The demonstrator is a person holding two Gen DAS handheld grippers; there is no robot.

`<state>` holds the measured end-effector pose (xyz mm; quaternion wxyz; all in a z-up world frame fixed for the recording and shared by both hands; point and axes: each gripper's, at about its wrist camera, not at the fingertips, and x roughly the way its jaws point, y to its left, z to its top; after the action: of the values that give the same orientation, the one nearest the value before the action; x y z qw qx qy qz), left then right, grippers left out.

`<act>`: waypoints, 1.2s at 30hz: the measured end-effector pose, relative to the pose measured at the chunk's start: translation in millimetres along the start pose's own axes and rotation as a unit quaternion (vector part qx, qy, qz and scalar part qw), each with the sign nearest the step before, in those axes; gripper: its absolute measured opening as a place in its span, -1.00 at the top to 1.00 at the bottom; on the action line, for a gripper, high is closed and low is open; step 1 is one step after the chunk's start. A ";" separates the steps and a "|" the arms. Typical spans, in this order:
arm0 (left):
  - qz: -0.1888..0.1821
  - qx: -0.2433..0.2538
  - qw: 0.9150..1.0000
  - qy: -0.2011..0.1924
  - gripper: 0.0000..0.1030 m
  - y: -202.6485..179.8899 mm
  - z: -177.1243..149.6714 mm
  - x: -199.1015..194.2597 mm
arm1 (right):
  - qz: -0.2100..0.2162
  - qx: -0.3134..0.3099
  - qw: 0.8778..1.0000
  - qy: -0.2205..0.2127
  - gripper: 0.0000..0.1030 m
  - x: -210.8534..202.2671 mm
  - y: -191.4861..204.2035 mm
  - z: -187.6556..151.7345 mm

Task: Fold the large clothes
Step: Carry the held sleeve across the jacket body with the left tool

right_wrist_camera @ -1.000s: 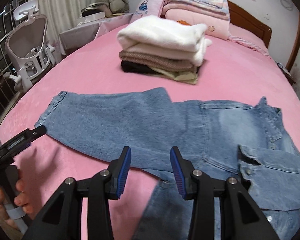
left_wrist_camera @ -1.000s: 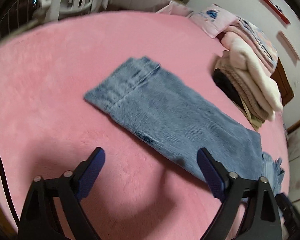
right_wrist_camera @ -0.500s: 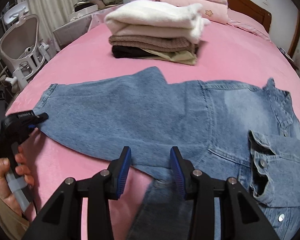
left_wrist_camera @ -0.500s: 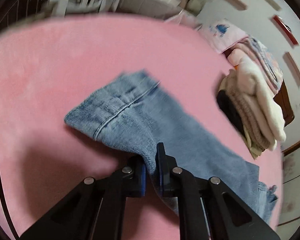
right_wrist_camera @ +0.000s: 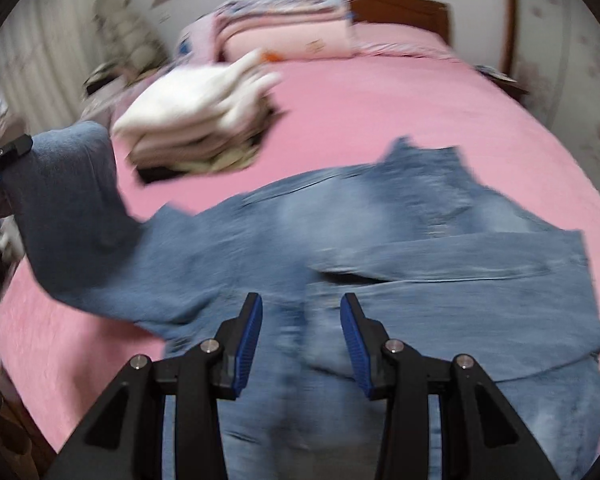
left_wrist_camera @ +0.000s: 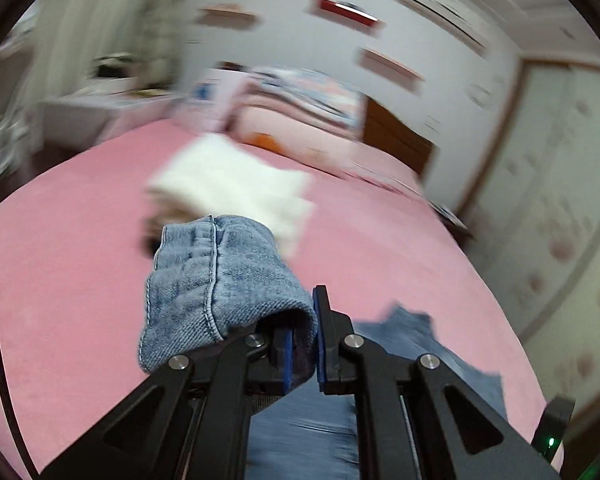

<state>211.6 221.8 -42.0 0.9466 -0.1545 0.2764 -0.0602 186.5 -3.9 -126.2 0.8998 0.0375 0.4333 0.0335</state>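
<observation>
Left gripper [left_wrist_camera: 302, 344] has its jaws pressed together on the cuff of the denim sleeve [left_wrist_camera: 220, 276], and the cuff hangs over the black fingers, lifted above the pink bed [left_wrist_camera: 60, 280]. From the right wrist view the same sleeve [right_wrist_camera: 72, 208] rises at the left edge of the bed toward that gripper, while the rest of the denim jacket [right_wrist_camera: 400, 232] lies spread across the near half of the bed. Behind it, toward the head of the bed, a stack of folded clothes [right_wrist_camera: 196, 116] stands close to the jacket but apart from it. Further right, the right gripper [right_wrist_camera: 301, 340] hovers over the middle of the jacket with its jaws half apart and nothing between the pads.

The step in hand seems to be folding the sleeve across the body. To do it well, I think the cuff should travel in a low arc and land flat on the jacket, with the fold line straight at the shoulder. The free gripper could press the body down so that the cloth does not slide.
</observation>
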 end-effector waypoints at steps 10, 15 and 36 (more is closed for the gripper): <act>-0.056 0.164 0.969 0.178 0.73 -172.0 -111.0 104.9 | -0.078 0.062 0.995 0.009 0.21 -20.0 -137.4 -28.8; -0.047 0.175 0.956 0.231 0.03 -187.7 -148.0 115.5 | -0.067 0.089 0.993 0.036 0.20 -12.1 -170.3 -50.8; 0.019 -0.029 0.974 0.226 -0.54 0.3 -131.5 38.3 | 0.007 -0.088 0.996 0.005 -0.03 -5.5 -74.9 -5.9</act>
<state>172.5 180.4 -166.5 0.8557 -0.1593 0.4876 -0.0677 180.6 -78.7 -132.8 0.8972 -0.0389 0.4328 0.0782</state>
